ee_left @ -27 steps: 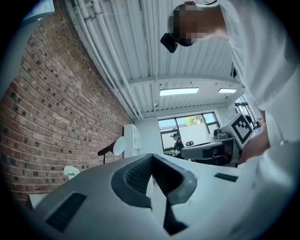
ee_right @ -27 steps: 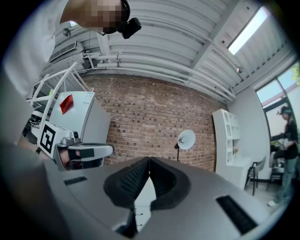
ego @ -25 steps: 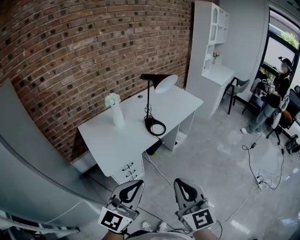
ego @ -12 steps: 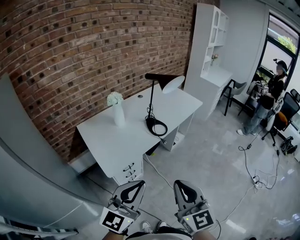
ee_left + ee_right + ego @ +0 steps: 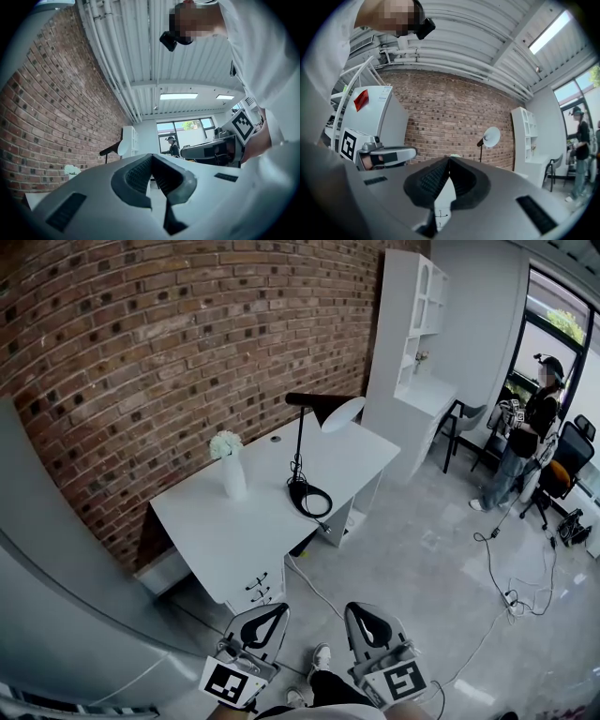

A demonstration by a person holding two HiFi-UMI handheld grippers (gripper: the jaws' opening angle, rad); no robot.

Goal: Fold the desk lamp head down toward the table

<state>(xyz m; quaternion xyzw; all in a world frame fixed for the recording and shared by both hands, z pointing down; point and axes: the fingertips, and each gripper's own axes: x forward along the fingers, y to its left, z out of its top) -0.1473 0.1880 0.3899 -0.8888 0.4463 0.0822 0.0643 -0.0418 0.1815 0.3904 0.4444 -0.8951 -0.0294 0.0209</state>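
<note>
A black desk lamp (image 5: 302,448) stands on the white desk (image 5: 244,521), with its arm level at the top and its white-lined head (image 5: 339,413) raised at the right end. Its ring base (image 5: 309,498) lies on the desktop. The lamp also shows far off in the left gripper view (image 5: 116,147) and the right gripper view (image 5: 489,138). My left gripper (image 5: 265,613) and right gripper (image 5: 367,613) hang side by side near the bottom of the head view, well short of the desk. Both are shut with nothing between the jaws.
A white vase of flowers (image 5: 231,465) stands on the desk left of the lamp. A white shelf unit (image 5: 412,343) is to the right against the brick wall. A person (image 5: 521,442) stands far right near chairs. Cables (image 5: 506,587) trail across the floor.
The desk and lamp have drifted slightly in the head view as I step closer. A shoe has come into view between the grippers. Both grippers stay shut.
</note>
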